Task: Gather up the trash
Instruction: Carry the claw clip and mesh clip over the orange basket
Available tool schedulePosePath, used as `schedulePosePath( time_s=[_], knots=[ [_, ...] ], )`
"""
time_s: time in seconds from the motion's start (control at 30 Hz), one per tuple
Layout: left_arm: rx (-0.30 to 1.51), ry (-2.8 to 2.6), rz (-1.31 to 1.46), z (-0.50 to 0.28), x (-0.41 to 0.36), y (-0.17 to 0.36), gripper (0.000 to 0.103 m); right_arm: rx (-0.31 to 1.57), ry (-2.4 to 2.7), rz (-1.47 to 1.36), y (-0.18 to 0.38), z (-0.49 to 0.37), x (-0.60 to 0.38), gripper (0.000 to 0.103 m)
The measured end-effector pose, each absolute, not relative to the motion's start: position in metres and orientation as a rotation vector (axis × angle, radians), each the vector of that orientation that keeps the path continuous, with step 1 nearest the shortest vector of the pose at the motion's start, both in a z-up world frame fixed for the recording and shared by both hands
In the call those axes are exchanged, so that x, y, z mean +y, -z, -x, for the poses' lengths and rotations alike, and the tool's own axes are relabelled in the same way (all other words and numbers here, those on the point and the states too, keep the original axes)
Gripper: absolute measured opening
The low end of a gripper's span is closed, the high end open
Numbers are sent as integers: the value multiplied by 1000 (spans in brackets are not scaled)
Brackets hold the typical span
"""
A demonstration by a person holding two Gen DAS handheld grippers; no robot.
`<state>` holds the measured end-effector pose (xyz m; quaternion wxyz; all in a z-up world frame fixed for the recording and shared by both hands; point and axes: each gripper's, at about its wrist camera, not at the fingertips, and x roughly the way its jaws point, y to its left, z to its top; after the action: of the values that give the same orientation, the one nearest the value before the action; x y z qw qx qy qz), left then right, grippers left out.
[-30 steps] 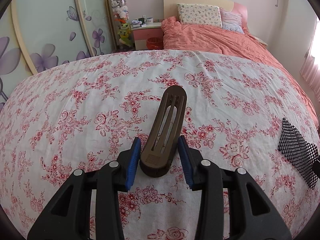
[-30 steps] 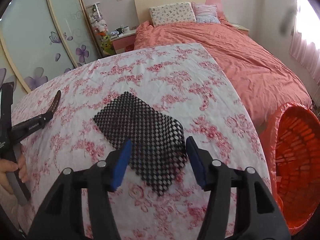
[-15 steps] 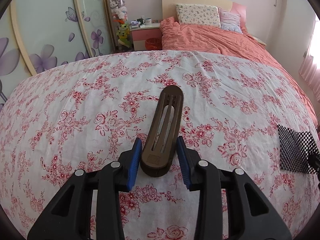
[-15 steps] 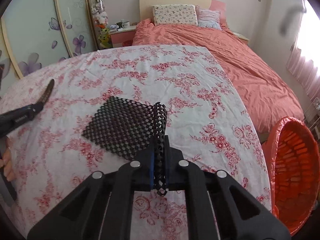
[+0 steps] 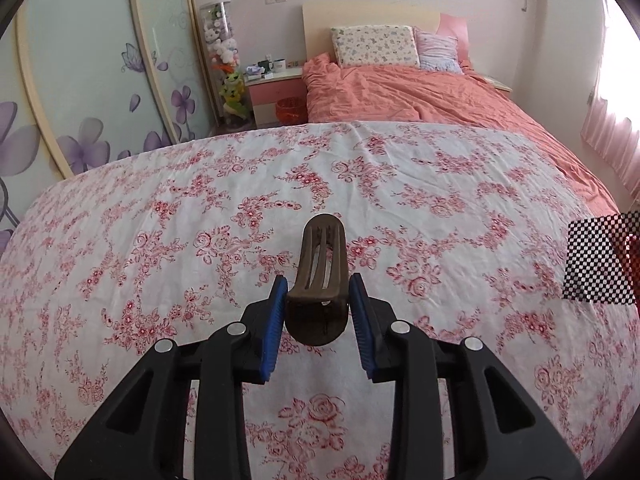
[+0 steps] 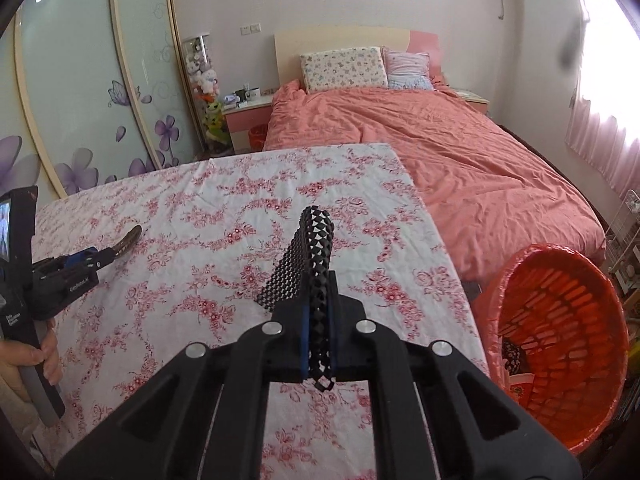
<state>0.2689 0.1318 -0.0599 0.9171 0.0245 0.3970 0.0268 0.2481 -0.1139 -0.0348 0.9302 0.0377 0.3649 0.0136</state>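
My left gripper (image 5: pixel 318 312) is shut on a brown slotted plastic piece (image 5: pixel 320 280), held above the floral tablecloth (image 5: pixel 200 240); it also shows in the right wrist view (image 6: pixel 92 260). My right gripper (image 6: pixel 318 344) is shut on a black mesh mat (image 6: pixel 308 264), lifted off the table and hanging folded; the mat also shows at the right edge of the left wrist view (image 5: pixel 600 260). An orange trash basket (image 6: pixel 560 340) lined with a red bag stands on the floor right of the table, with some trash inside.
A bed with a salmon duvet (image 6: pixel 460 160) lies beyond the table. A pink nightstand (image 5: pixel 276 96) and a small orange bin (image 5: pixel 290 110) stand at the back. Floral sliding doors (image 5: pixel 100 100) run along the left. A white wire rack (image 6: pixel 624 248) stands far right.
My right gripper closed on the mesh mat and lifted it off the table. My left gripper tightened on the brown piece and raised it slightly.
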Motion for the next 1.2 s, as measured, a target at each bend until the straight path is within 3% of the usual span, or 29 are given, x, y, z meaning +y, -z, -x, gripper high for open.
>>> schedulePosePath(
  time_s=[0.47,1.2],
  knots=[
    [887,-81,8,-273,132,83,33,790,-1,-115,49,-238,-129,8],
    [727,94,-64,-195,46,-9,33,625,76,-166,-24,-157,-187,8]
  ],
)
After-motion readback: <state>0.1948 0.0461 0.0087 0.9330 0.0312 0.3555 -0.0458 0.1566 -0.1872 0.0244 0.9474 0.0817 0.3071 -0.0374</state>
